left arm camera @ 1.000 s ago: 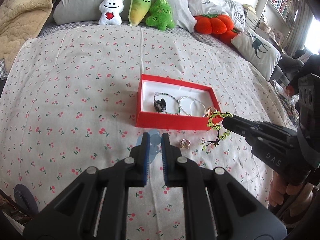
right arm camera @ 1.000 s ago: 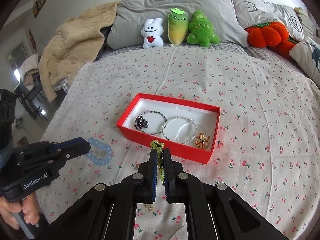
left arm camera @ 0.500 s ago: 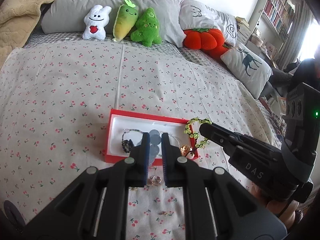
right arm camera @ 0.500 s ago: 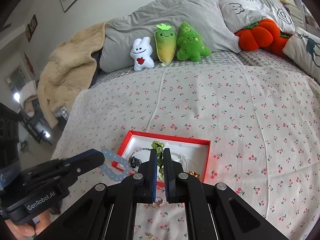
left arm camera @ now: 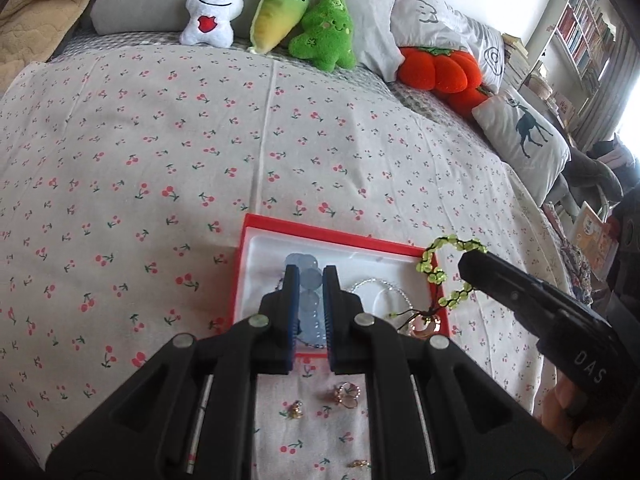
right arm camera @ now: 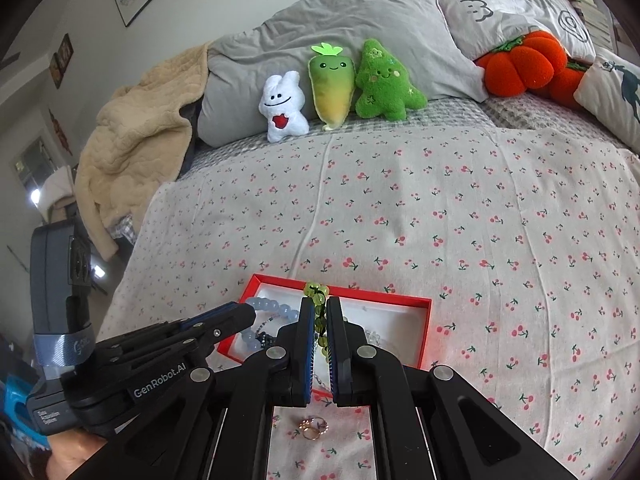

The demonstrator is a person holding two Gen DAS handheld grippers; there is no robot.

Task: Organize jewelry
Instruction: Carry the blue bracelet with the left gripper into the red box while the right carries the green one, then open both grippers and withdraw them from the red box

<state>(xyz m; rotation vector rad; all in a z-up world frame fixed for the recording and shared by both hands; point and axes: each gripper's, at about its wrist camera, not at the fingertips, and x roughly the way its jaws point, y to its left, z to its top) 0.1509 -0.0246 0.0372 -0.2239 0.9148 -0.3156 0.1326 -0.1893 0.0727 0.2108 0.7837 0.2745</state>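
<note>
A red jewelry box (left arm camera: pixel 248 240) (right arm camera: pixel 416 344) with a white lining lies on the cherry-print bedspread. My left gripper (left arm camera: pixel 308 276) (right arm camera: pixel 250 312) is shut on a pale blue bead bracelet (left arm camera: pixel 310 292) (right arm camera: pixel 272 310) and holds it over the box's left part. My right gripper (right arm camera: pixel 319 306) (left arm camera: pixel 466 258) is shut on a green bead bracelet (right arm camera: pixel 318 308) (left arm camera: pixel 438 272), which hangs over the box's right end. Inside the box lie a clear bead bracelet (left arm camera: pixel 384 286), a dark bead bracelet (right arm camera: pixel 266 338) and a gold piece (left arm camera: pixel 426 326).
Loose gold rings (left arm camera: pixel 346 394) (right arm camera: pixel 314 428) and small gold pieces (left arm camera: pixel 294 410) lie on the bedspread just in front of the box. Plush toys (left arm camera: pixel 304 20) and pillows (right arm camera: pixel 332 28) line the far end of the bed; a beige blanket (right arm camera: pixel 132 136) lies far left.
Both grippers have carried their bracelets forward from in front of the box to above it. The box now sits close under both sets of fingers.
</note>
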